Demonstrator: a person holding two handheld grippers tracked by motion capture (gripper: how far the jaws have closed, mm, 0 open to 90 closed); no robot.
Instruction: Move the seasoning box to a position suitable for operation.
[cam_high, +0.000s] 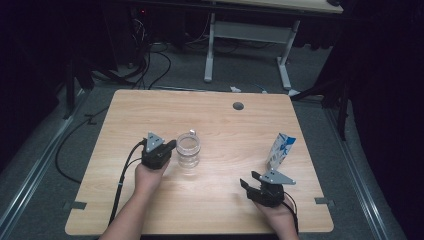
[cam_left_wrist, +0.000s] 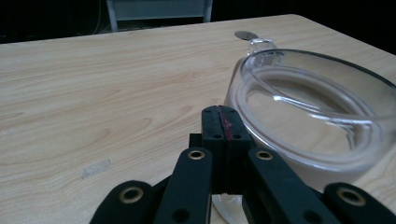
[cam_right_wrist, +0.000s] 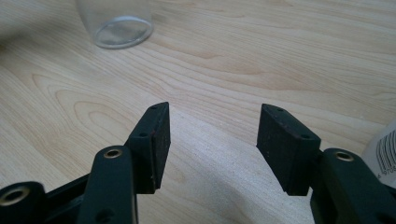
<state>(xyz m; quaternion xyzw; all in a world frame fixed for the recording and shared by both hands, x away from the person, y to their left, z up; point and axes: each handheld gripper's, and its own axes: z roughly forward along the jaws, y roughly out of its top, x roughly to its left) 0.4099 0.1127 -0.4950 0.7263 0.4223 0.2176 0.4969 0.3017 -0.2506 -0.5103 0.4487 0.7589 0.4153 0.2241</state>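
The closed left tool (cam_high: 169, 146) sits just beside the glass jar (cam_high: 188, 150) and could knock it over; the right tool (cam_high: 250, 180) stands open and empty, nearer the milk carton (cam_high: 280, 151).

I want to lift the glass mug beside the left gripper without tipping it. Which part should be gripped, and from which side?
Probably best the small handle on the far side of the glass mug, reached from above. The mug stands upright and its round, smooth wall looks wide for the jaws. The left gripper is shut beside the wall, so it must open first.
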